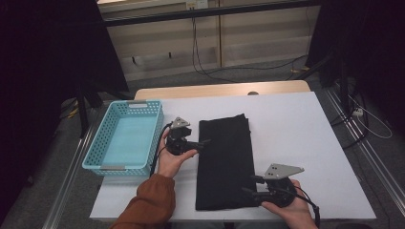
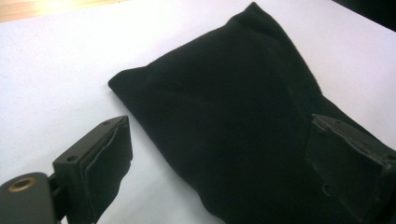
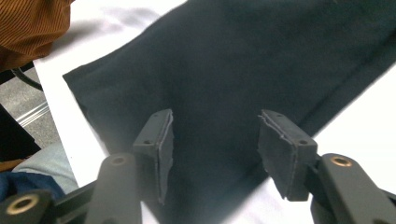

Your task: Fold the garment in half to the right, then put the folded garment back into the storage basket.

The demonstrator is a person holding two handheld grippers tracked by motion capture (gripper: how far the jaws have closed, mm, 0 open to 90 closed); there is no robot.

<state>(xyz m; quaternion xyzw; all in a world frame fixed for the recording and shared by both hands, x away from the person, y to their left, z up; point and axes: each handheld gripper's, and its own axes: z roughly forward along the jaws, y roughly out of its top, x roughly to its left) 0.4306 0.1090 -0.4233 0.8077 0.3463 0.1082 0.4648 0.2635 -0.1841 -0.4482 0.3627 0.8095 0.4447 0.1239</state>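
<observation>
1. The worktop [image 1: 296, 124] carries a folded black cloth [image 1: 224, 162] beside a blue basket [image 1: 125, 138]; the cloth's long axis runs from the person's edge toward the far edge.
2. Likely risk: a pinch catching only the top layer, so the fold falls open.
3. The left gripper [image 1: 206, 141] has its fingers [image 2: 109, 158] spread wide at the cloth's left edge, holding nothing.
4. The right gripper [image 1: 248, 185] is half open over the near corner, empty.

cloth [image 1: 224, 162]: plain black | table [image 1: 296, 124]: white top, pale wood far edge | basket [image 1: 102, 143]: light turquoise, perforated walls | sleeve [image 1: 150, 202]: rust orange, fine ribbed | left gripper [image 1: 203, 142]: black, grey plate | right gripper [image 1: 249, 184]: black, grey plate
</observation>
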